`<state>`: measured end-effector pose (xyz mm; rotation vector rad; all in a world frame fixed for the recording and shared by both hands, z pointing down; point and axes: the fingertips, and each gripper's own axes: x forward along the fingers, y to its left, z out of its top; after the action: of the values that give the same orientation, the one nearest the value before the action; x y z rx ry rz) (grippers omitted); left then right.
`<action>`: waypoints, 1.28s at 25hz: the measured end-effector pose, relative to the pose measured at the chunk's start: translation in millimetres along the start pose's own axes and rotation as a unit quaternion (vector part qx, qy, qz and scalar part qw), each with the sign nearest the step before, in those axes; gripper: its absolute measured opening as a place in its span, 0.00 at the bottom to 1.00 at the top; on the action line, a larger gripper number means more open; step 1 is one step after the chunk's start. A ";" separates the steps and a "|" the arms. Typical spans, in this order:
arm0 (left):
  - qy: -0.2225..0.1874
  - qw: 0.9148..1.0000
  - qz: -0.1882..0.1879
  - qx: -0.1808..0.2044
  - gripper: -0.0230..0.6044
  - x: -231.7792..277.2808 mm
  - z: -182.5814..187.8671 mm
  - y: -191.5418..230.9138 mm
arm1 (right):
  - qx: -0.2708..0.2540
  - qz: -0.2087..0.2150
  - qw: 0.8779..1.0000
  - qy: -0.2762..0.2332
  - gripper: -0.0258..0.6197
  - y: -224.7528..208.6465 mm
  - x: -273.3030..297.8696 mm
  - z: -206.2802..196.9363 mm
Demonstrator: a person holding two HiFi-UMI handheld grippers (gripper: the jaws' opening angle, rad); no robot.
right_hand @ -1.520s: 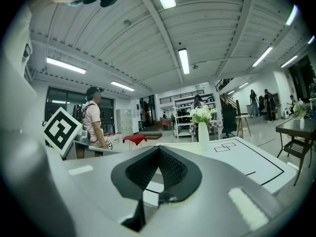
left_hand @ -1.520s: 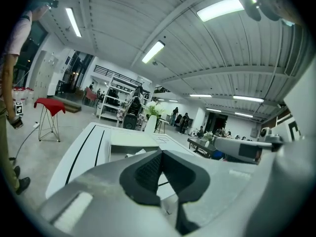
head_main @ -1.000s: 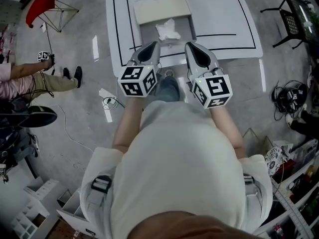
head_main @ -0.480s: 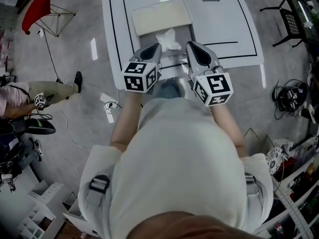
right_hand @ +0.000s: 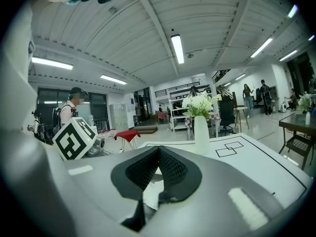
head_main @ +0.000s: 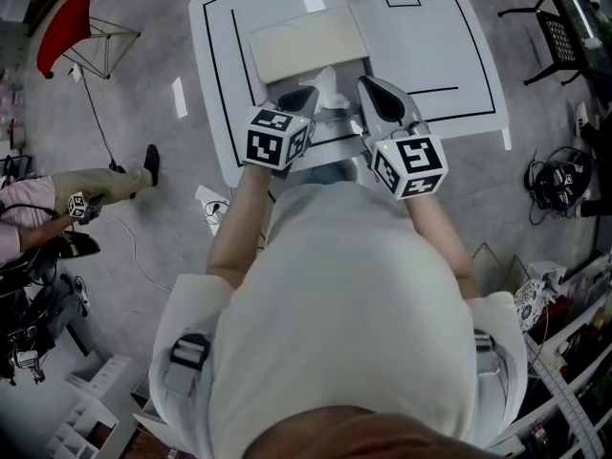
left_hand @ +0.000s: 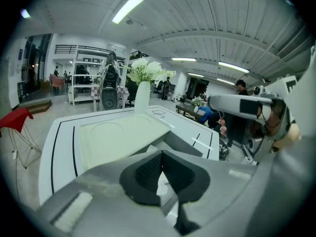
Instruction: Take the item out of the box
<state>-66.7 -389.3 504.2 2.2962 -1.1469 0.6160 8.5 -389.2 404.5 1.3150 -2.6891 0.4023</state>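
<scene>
White table (head_main: pixel 430 55) with black lines fills the far part of the head view, and on it stands a grey box (left_hand: pixel 185 143) with its cream lid (head_main: pixel 308 41) folded back toward the far side. We see the item (head_main: pixel 330 89), a crumpled white thing, lying inside the box at its near end, just below the lid.

We hold the left gripper (head_main: pixel 304 94) over the near left part of the box, angled downward, with its tips just left of the item. Its own view shows the two dark pads (left_hand: pixel 148 169) pressed together at the tip with nothing held between them. We hold the right gripper (head_main: pixel 369 86) just right of the item and more level. Its pads (right_hand: pixel 173 168) also meet at the tip, closed on nothing. We cannot tell whether either tip touches the item or the box.

At the far end of the table stands a white vase (right_hand: pixel 200 127) with pale flowers. On the floor to the far left sits a red stool (head_main: pixel 62 27), and another person's leg (head_main: pixel 96 185) shows at the left edge.
</scene>
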 end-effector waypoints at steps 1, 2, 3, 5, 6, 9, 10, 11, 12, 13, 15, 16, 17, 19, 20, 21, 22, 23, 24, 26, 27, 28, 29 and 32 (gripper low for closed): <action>0.011 1.000 -0.005 0.007 0.04 3.5 -1.2 0.6 | 0.001 -0.002 1.000 0.001 0.04 -2.1 1.9 -0.1; 0.022 1.000 -0.009 0.015 0.04 7.0 -2.5 1.3 | 0.002 -0.003 1.000 0.001 0.04 -4.1 3.6 -0.3; 0.034 0.999 -0.014 0.024 0.04 10.4 -4.0 1.8 | 0.003 -0.005 1.000 0.002 0.04 -6.0 5.1 -0.9; 0.062 0.997 -0.028 0.042 0.04 17.1 -8.2 1.2 | 0.005 -0.009 1.000 0.005 0.04 -9.3 7.3 -2.8; 0.077 0.995 -0.037 0.052 0.11 20.3 -10.7 -0.1 | 0.006 -0.010 1.000 0.006 0.04 -11.0 8.1 -4.0; 0.118 0.987 -0.056 0.093 0.20 29.8 -18.9 -2.6 | 0.009 -0.016 1.000 0.010 0.04 -15.6 10.3 -7.5; 0.128 0.984 -0.060 0.106 0.20 32.7 -21.5 -2.5 | 0.010 -0.017 1.000 0.012 0.04 -16.8 11.0 -8.6; 0.138 0.982 -0.063 0.117 0.21 35.5 -23.9 -2.7 | 0.011 -0.018 1.000 0.013 0.04 -17.9 11.4 -9.7; 0.146 0.979 -0.067 0.124 0.22 38.3 -26.0 -3.4 | 0.012 -0.019 1.000 0.014 0.04 -18.9 11.7 -10.6; 0.153 0.977 -0.072 0.130 0.23 41.2 -28.1 -4.4 | 0.013 -0.020 1.000 0.015 0.04 -19.8 11.8 -11.4; 0.166 0.973 -0.082 0.140 0.26 47.1 -33.1 -5.5 | 0.015 -0.021 1.000 0.017 0.04 -21.2 12.3 -13.3; 0.173 0.970 -0.085 0.145 0.28 49.7 -35.8 -5.3 | 0.017 -0.021 0.999 0.018 0.04 -21.5 12.9 -14.4; 0.178 0.969 -0.086 0.152 0.29 51.8 -38.1 -4.4 | 0.018 -0.021 0.999 0.019 0.04 -21.4 13.5 -15.5; 0.183 0.966 -0.083 0.166 0.29 55.2 -40.5 -1.8 | 0.020 -0.020 0.999 0.021 0.04 -20.7 14.4 -17.4; 0.184 0.964 -0.081 0.171 0.29 56.8 -41.0 -0.8 | 0.020 -0.020 0.999 0.021 0.04 -20.4 14.8 -18.2; 0.186 0.964 -0.081 0.175 0.29 58.4 -41.5 -0.2 | 0.021 -0.019 0.999 0.022 0.04 -20.0 15.1 -19.1; 0.187 0.963 -0.082 0.177 0.29 60.0 -42.2 0.2 | 0.021 -0.018 0.999 0.023 0.04 -19.4 15.4 -20.0; 0.189 0.962 -0.082 0.178 0.29 61.7 -43.4 0.7 | 0.021 -0.017 0.999 0.024 0.04 -18.7 15.8 -20.8; 0.192 0.961 -0.081 0.181 0.29 63.5 -44.9 1.4 | 0.021 -0.016 0.999 0.025 0.04 -17.9 16.1 -21.6; 0.198 0.959 -0.078 0.187 0.29 67.4 -48.3 3.2 | 0.021 -0.015 0.999 0.027 0.04 -16.7 16.2 -22.7; 0.201 0.958 -0.076 0.189 0.29 69.2 -50.2 4.0 | 0.021 -0.014 0.999 0.027 0.04 -16.3 16.2 -22.9; 0.203 0.957 -0.076 0.191 0.29 70.6 -51.6 4.5 | 0.021 -0.014 0.999 0.027 0.04 -16.0 16.1 -23.0; 0.204 0.957 -0.076 0.191 0.29 71.7 -52.2 4.7 | 0.021 -0.014 0.999 0.027 0.04 -15.8 15.9 -23.1; 0.204 0.957 -0.076 0.193 0.29 74.4 -51.9 3.7 | 0.020 -0.015 0.999 0.028 0.04 -15.4 14.9 -24.3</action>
<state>-38.2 -404.1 589.2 2.3756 -0.6906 1.2746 11.3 -402.5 433.9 1.3313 -2.6256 0.4862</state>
